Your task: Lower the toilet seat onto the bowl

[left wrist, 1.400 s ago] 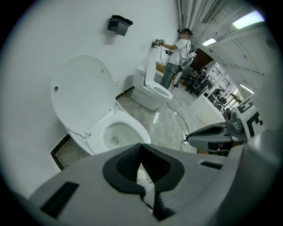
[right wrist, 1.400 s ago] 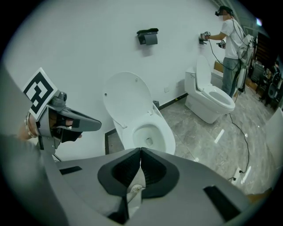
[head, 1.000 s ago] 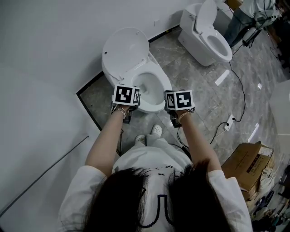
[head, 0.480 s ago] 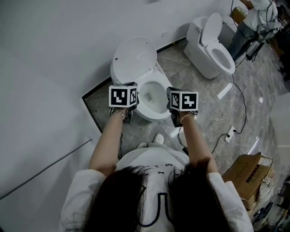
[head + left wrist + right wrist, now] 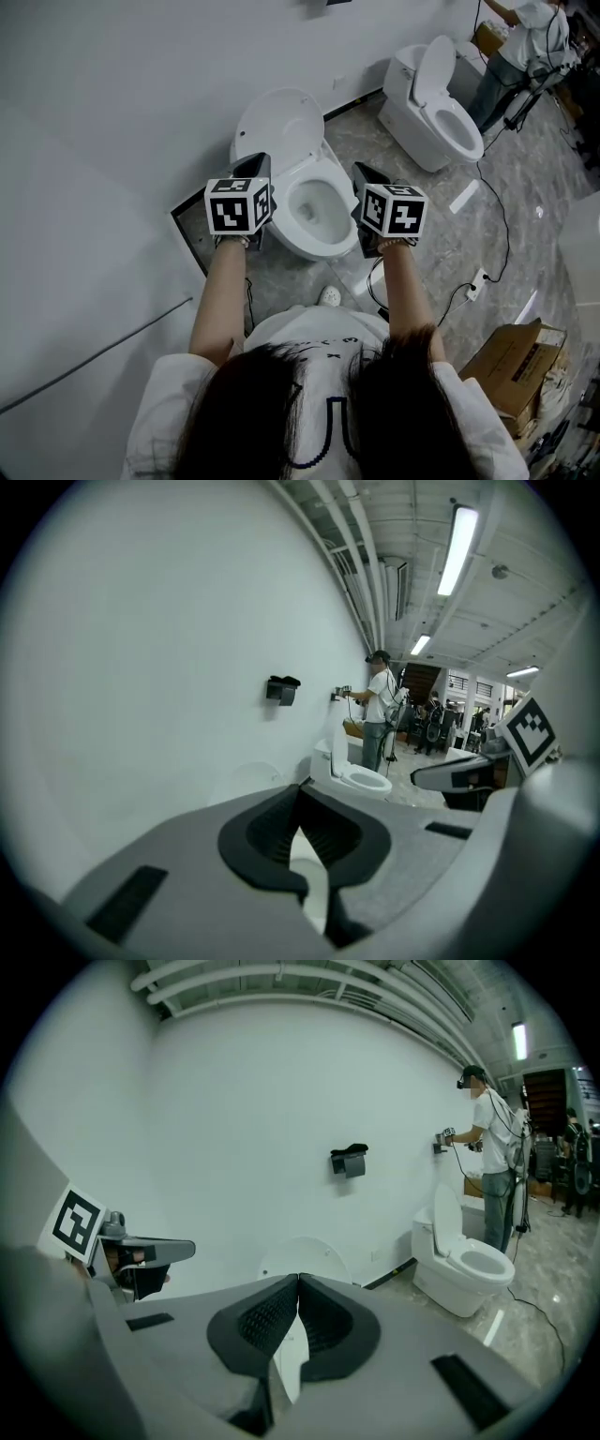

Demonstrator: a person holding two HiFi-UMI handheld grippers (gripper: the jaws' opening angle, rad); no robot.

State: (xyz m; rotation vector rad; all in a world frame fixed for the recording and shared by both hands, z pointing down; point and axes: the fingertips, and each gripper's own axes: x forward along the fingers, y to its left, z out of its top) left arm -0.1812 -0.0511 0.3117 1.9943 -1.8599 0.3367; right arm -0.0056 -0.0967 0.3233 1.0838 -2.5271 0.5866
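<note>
A white toilet stands against the wall, its bowl [image 5: 314,208] uncovered and its seat and lid [image 5: 278,127] tipped up at the back. My left gripper [image 5: 253,169] hangs in the air over the bowl's left side, and my right gripper [image 5: 364,174] over its right side. Neither touches the toilet. In the left gripper view the jaws [image 5: 298,789] meet with nothing between them. The right gripper view shows the same: the jaws [image 5: 298,1280] are shut and empty, with the raised lid [image 5: 305,1252] beyond them.
A second toilet [image 5: 436,89] with its lid up stands farther right, with a person [image 5: 520,37] beside it. A cable and power strip [image 5: 476,272] lie on the tiled floor at right, and a cardboard box [image 5: 511,347] at lower right. A black fixture [image 5: 349,1161] hangs on the wall.
Both grippers have risen from low at the bowl's front and tipped upward, so they point more toward the wall. Their jaws stayed shut.
</note>
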